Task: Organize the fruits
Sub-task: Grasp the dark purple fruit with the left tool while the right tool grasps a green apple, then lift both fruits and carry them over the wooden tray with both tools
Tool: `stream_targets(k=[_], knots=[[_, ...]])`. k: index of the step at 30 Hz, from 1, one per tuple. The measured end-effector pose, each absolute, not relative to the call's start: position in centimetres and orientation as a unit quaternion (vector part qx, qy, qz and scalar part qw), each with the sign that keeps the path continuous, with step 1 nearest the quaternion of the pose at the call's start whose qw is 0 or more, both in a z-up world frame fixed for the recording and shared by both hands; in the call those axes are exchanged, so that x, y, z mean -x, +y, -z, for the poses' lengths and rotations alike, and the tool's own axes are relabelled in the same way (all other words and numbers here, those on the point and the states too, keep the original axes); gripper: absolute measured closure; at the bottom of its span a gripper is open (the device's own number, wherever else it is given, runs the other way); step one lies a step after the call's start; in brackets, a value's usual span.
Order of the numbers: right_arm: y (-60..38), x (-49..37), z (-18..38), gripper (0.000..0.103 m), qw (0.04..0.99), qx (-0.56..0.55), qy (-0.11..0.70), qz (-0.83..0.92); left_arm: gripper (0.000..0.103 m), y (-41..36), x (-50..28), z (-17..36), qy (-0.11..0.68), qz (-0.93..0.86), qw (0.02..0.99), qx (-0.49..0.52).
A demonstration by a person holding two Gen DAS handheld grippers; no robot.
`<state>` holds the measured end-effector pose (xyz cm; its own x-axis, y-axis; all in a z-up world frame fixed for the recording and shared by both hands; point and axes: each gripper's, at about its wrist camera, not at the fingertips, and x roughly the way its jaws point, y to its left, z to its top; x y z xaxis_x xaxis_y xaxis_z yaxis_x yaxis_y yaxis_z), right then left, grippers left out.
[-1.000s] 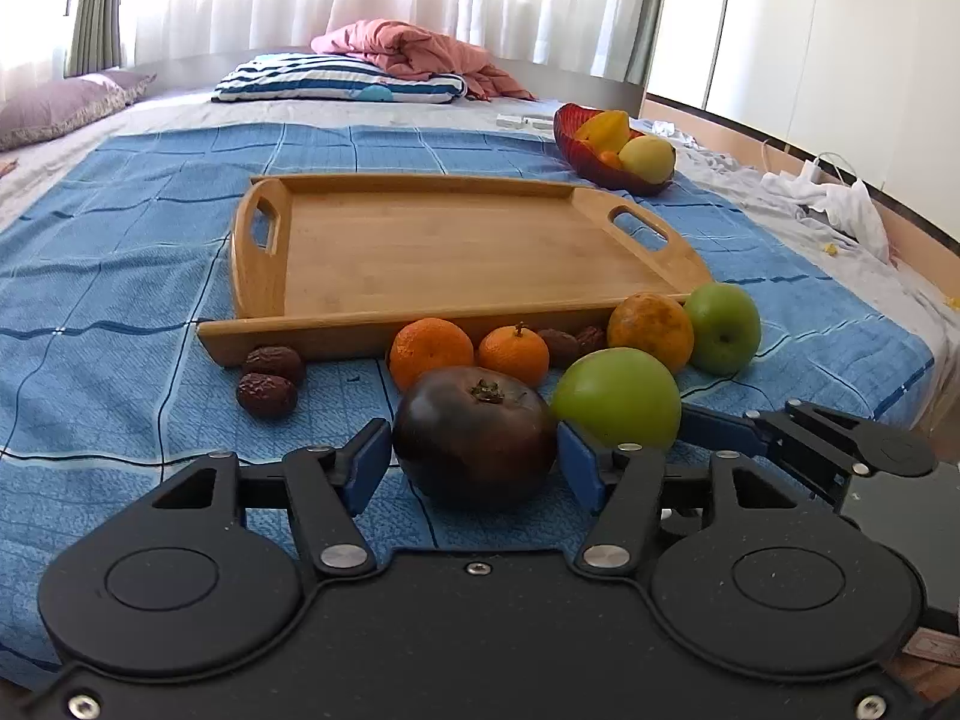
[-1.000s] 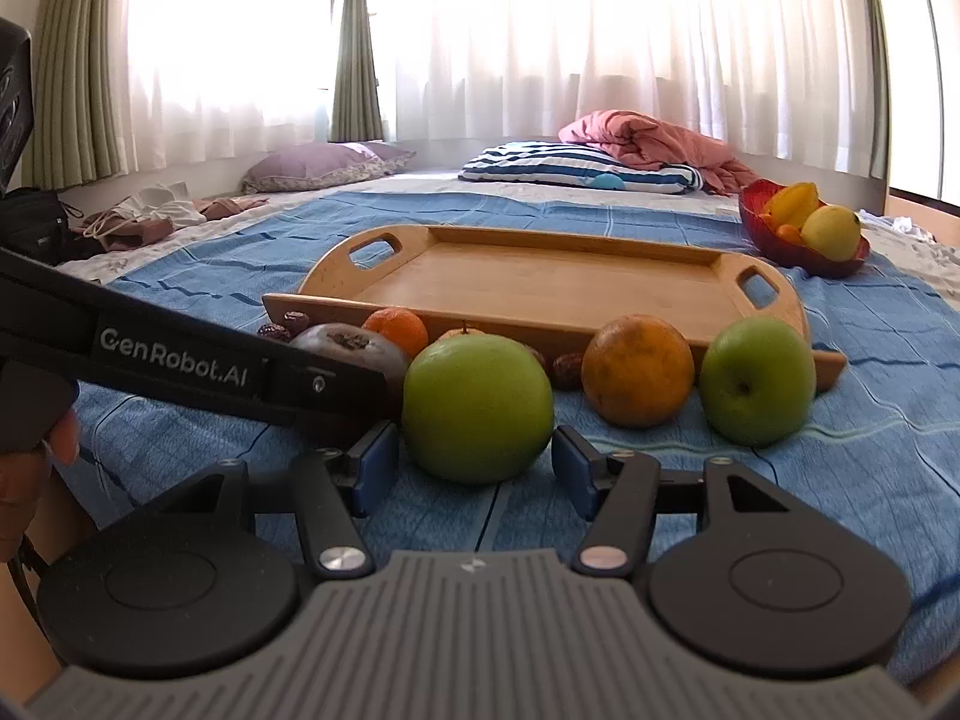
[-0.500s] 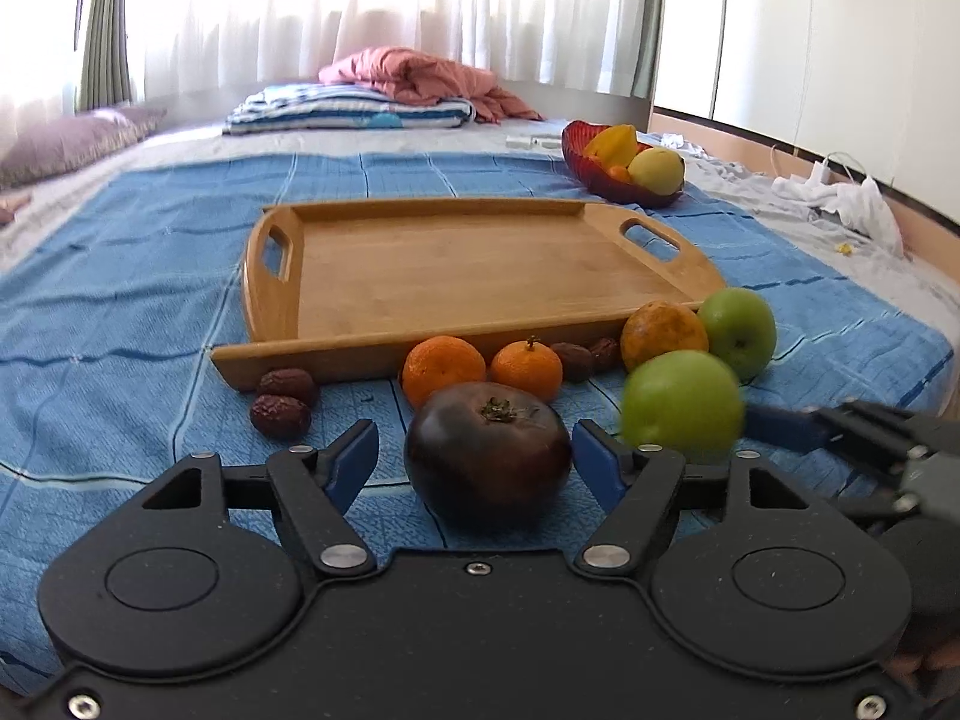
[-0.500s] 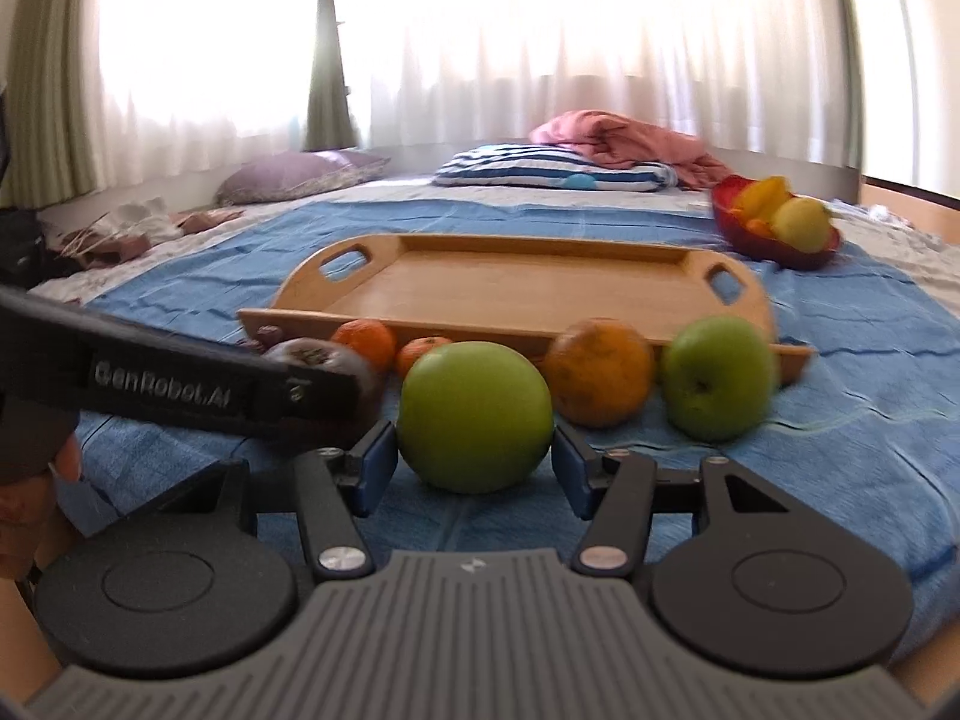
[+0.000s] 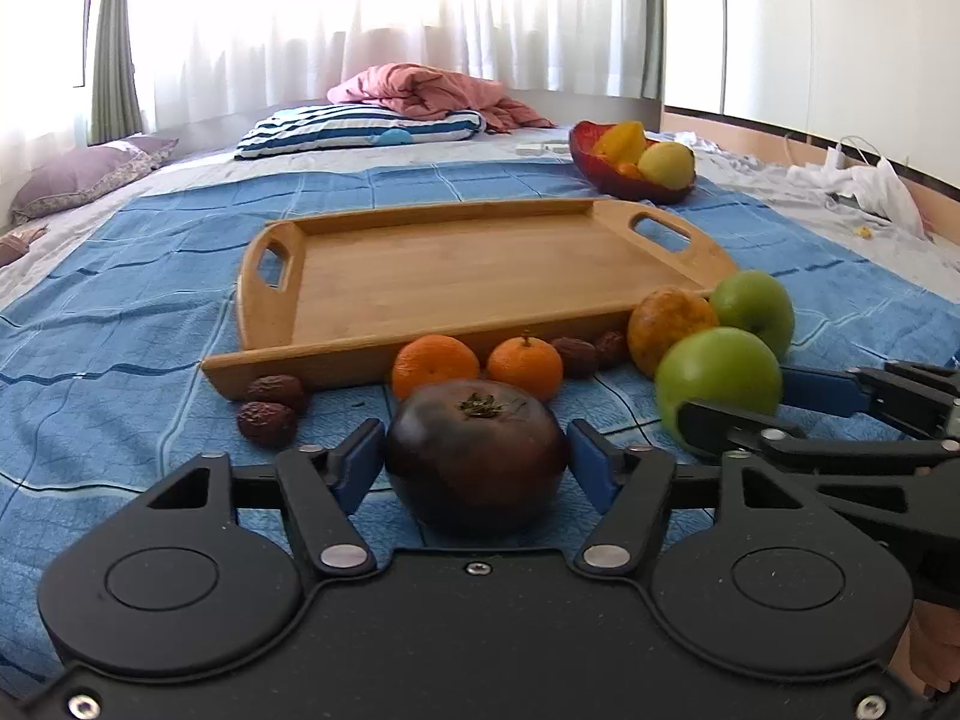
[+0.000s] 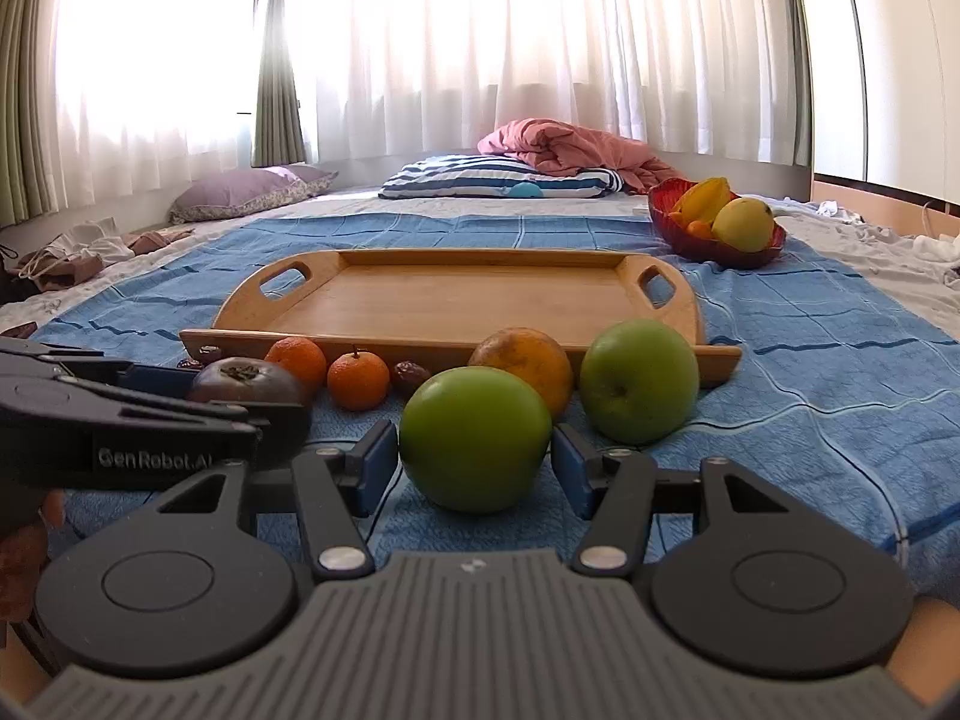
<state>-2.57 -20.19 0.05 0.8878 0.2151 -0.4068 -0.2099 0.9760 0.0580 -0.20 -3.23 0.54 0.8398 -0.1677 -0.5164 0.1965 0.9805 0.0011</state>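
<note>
My left gripper (image 5: 477,459) is shut on a dark purple fruit (image 5: 477,456) and holds it just above the blue blanket. My right gripper (image 6: 474,459) is shut on a green apple (image 6: 474,438), which also shows in the left wrist view (image 5: 717,381). An empty wooden tray (image 5: 456,270) lies ahead. In front of it lie two mandarins (image 5: 435,363) (image 5: 525,363), a large orange (image 5: 669,321), a second green apple (image 5: 753,303) and several dark dried dates (image 5: 267,420).
A red bowl (image 5: 624,180) with yellow fruit stands at the back right of the tray. Pillows and a pink quilt (image 5: 432,90) lie at the head of the bed. White clothes (image 5: 864,180) lie to the right.
Both grippers have lifted their fruits slightly off the blanket and tilted up; the row of fruit and the tray now sit lower and farther in the views.
</note>
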Motion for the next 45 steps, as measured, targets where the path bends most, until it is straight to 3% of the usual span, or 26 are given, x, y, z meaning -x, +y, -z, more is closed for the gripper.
stream_targets(k=[15, 17, 19, 22, 45], knots=[[-21.3, 0.5, 1.1, 0.031, 0.957, -0.086, 0.243, -0.132, 0.041, -0.8, -1.3, -0.1, 0.294, 0.105, 0.946, 0.081], [-21.2, 0.4, 1.1, 0.032, 0.958, -0.086, 0.24, -0.133, 0.041, -0.7, -1.4, -0.1, 0.292, 0.105, 0.947, 0.082], [-21.2, 0.3, 1.2, 0.041, 0.957, -0.093, 0.241, -0.133, 0.041, -0.8, -1.4, 0.0, 0.292, 0.105, 0.947, 0.08], [-21.0, 0.5, 1.1, 0.043, 0.958, -0.086, 0.239, -0.133, 0.042, -0.9, -1.4, -0.1, 0.291, 0.104, 0.948, 0.078], [-20.3, 1.4, -3.1, 0.043, 0.976, -0.085, 0.157, -0.127, 0.043, -0.4, -1.2, -5.5, 0.229, 0.074, 0.969, 0.054]])
